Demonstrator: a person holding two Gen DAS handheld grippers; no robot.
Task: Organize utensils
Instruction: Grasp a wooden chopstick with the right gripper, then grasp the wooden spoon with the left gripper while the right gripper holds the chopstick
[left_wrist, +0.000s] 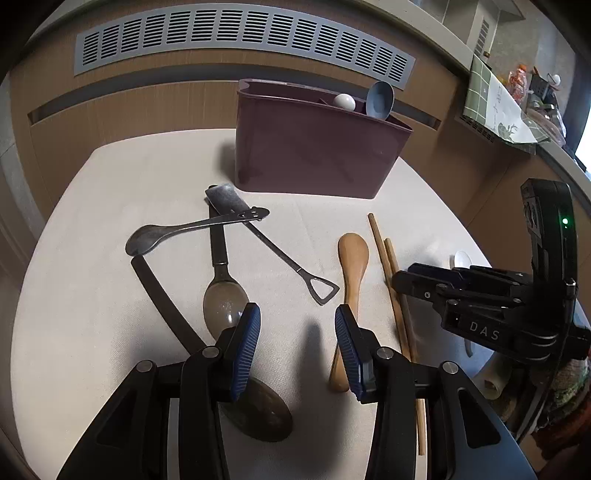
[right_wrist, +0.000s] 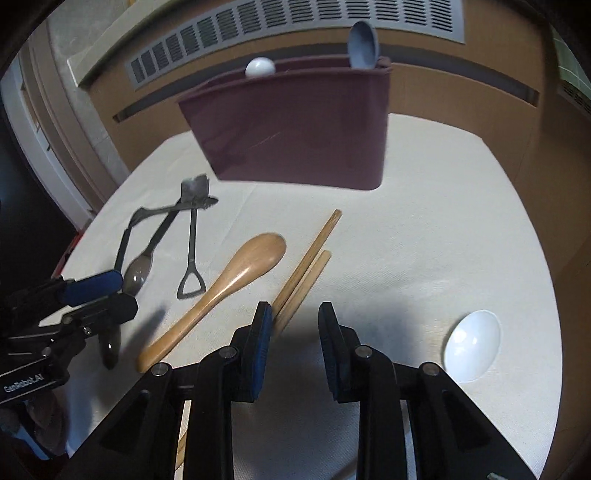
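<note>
Left wrist view: left claw (left_wrist: 297, 325) released, jaws wide apart, nothing between them, hanging over bare cloth on the counter (left_wrist: 110, 184). Under its left finger sits a dark-handled spoon (left_wrist: 225, 295) with a translucent bowl; a second dark spoon bowl (left_wrist: 262, 413) lies closer in, partly hidden by the finger. Wooden spoon (left_wrist: 352, 273) lies just right of the gap, its handle passing behind the right finger. Two wooden chopsticks (left_wrist: 388, 273) lie side by side further right, touching or nearly so. A metal spoon (left_wrist: 166, 232) and a shovel-shaped metal spoon (left_wrist: 280, 258) cross each other mid-counter, along with a curved dark strip (left_wrist: 159, 291). Maroon utensil holder (left_wrist: 314, 147) stands upright at the back, with a grey-blue spoon (left_wrist: 380, 98) and a white round-ended utensil (left_wrist: 344, 101) sticking out of its right end.

Right wrist view: right claw (right_wrist: 295, 325) released, jaws partly apart, nothing gripped. Its left finger sits just beside the near ends of the chopsticks (right_wrist: 306, 266); contact cannot be told. White plastic spoon (right_wrist: 472, 345) lies alone, well to the right. Wooden spoon (right_wrist: 221, 288) is left of the chopsticks, apart from them. The left claw (right_wrist: 92, 291) is visible at the left edge over the dark spoons. Holder (right_wrist: 295, 136) is blurred in this view.
</note>
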